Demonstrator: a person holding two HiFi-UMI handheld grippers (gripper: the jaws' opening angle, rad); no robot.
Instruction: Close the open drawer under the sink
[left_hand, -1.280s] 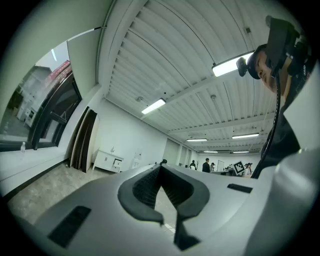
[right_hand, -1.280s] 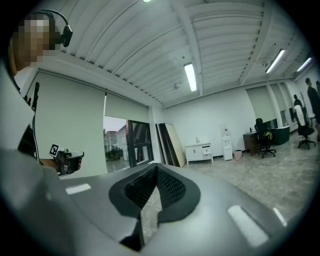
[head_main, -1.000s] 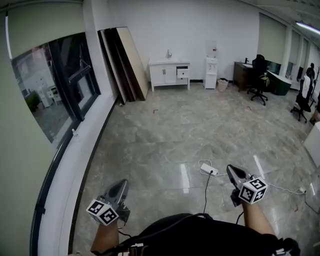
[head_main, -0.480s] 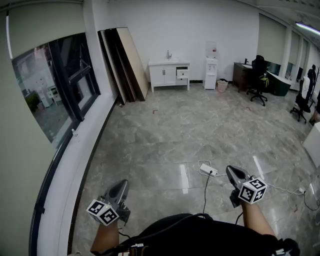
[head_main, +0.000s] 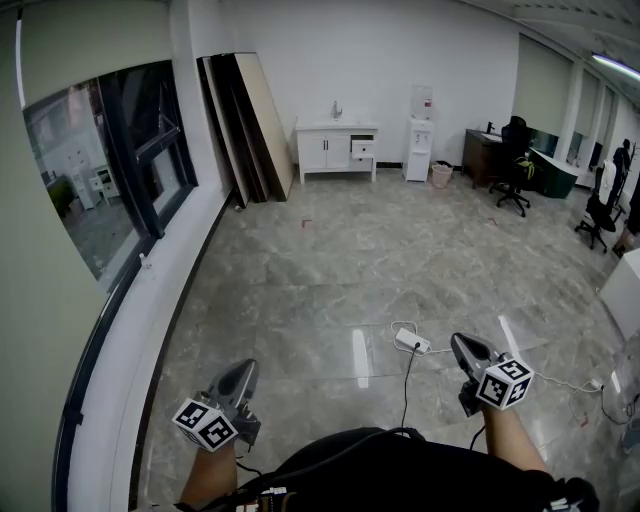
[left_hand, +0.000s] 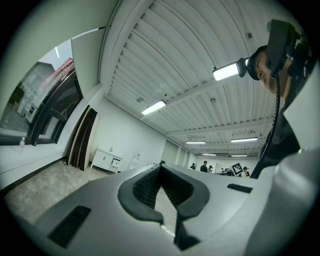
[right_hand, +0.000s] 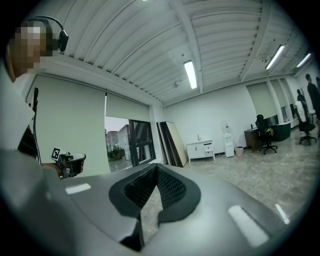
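Drawer (head_main: 364, 147) open, far ahead | left gripper (head_main: 240, 372) closed, empty | right gripper (head_main: 462, 345) closed, empty

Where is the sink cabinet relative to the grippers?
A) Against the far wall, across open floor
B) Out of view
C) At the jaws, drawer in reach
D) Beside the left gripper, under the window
A: in the head view the cabinet stands against the far wall, with a wide stretch of floor between it and the left gripper and right gripper.
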